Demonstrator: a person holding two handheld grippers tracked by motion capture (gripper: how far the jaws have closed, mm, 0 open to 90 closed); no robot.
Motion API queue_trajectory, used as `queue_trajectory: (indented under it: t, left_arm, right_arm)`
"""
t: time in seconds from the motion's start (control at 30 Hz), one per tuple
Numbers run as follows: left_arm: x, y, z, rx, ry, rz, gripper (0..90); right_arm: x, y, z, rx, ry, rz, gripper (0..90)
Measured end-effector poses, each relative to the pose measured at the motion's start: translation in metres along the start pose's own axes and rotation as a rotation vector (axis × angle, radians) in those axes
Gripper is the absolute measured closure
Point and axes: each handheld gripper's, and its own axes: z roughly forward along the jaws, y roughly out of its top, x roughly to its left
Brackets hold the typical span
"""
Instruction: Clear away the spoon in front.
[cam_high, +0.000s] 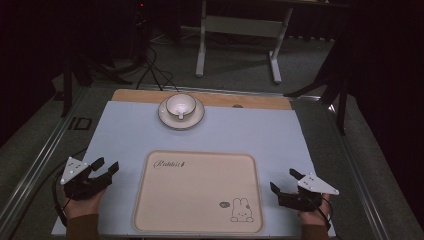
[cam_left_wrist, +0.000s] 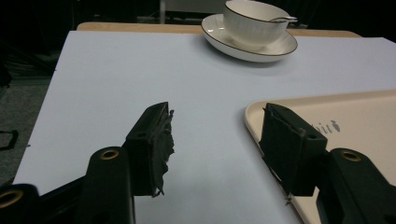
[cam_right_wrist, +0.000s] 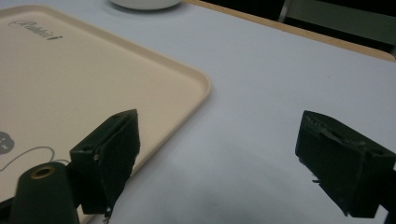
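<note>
A beige tray (cam_high: 197, 192) with a rabbit drawing (cam_high: 241, 210) lies bottom centre of the high view, nothing on it. The left gripper (cam_high: 104, 170) at lower left and the right gripper (cam_high: 284, 180) at lower right flank it, jaws spread wide apart and holding nothing. Farther up, at top centre and well apart from both, a white cup (cam_high: 180, 105) sits on a saucer (cam_high: 164, 116); a spoon handle (cam_left_wrist: 283, 19) rests in the cup.
</note>
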Motion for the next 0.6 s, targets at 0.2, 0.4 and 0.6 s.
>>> queue_trajectory:
  t: [0.2,0.4,0.6]
  left_arm:
    - [-0.005,0.007,0.002,0.019,-0.011,0.036,37.7]
    - [-0.011,0.017,0.003,0.012,-0.021,0.051,32.2]
    - [-0.015,0.025,0.002,0.007,-0.044,0.051,31.2]
  right_arm:
    - [-0.001,0.0,-0.001,-0.006,-0.005,0.004,13.6]
    - [0.0,0.001,-0.002,-0.016,-0.011,0.003,13.6]
    - [-0.001,0.001,-0.003,-0.021,-0.015,0.005,13.6]
